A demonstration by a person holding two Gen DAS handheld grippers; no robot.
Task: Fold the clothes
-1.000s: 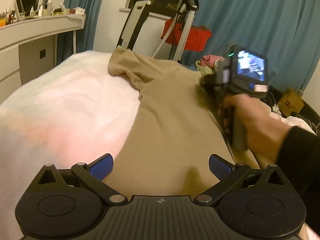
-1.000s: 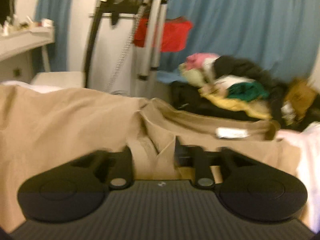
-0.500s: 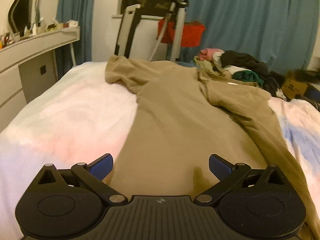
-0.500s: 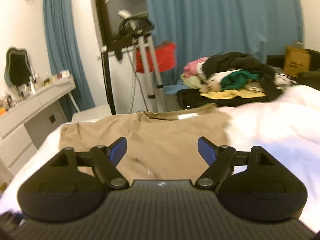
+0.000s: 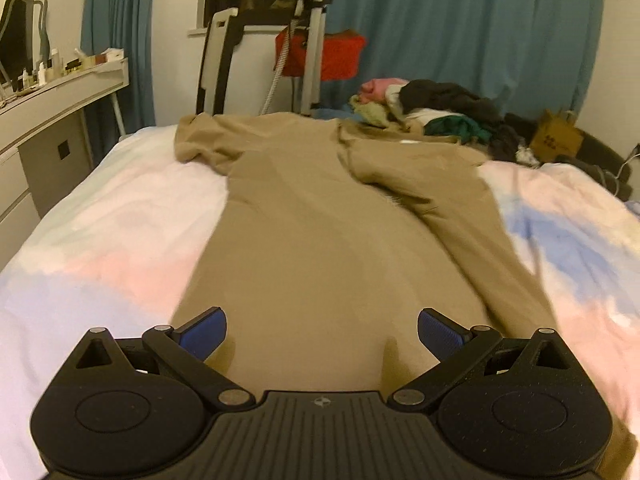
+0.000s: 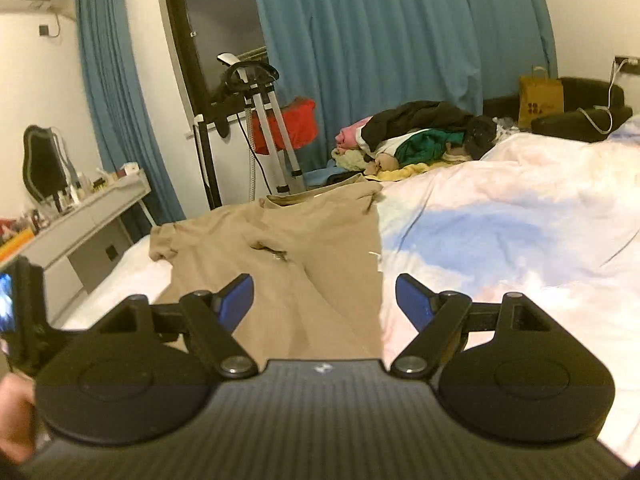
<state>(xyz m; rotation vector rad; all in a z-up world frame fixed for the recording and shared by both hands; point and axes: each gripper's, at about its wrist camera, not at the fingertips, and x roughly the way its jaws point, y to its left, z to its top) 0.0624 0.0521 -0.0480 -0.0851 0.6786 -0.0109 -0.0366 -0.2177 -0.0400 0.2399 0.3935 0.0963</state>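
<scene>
A tan long-sleeved shirt [image 5: 320, 232] lies lengthwise on the bed, collar at the far end. Its right sleeve [image 5: 420, 188] is folded in over the body, while the left sleeve [image 5: 200, 140] is bunched at the far left. My left gripper [image 5: 322, 330] hovers open over the shirt's near hem with nothing between its blue pads. The right wrist view shows the same shirt [image 6: 304, 248] from the right side. My right gripper [image 6: 324, 300] is open above the shirt's right edge and holds nothing. At that view's left edge a hand [image 6: 16, 416] grips the left tool.
The bed cover [image 5: 100, 232] is white with pink and blue patches. A pile of clothes [image 5: 432, 108] sits beyond the bed's far end, next to a metal stand with a red bag [image 5: 328, 56]. A white dresser [image 5: 52, 120] stands at the left. A paper bag [image 6: 540, 96] is at the far right.
The right gripper let go of the shirt's right sleeve, which now lies folded over the body. It opened and drew back and up toward the near right. The left gripper stayed open over the hem.
</scene>
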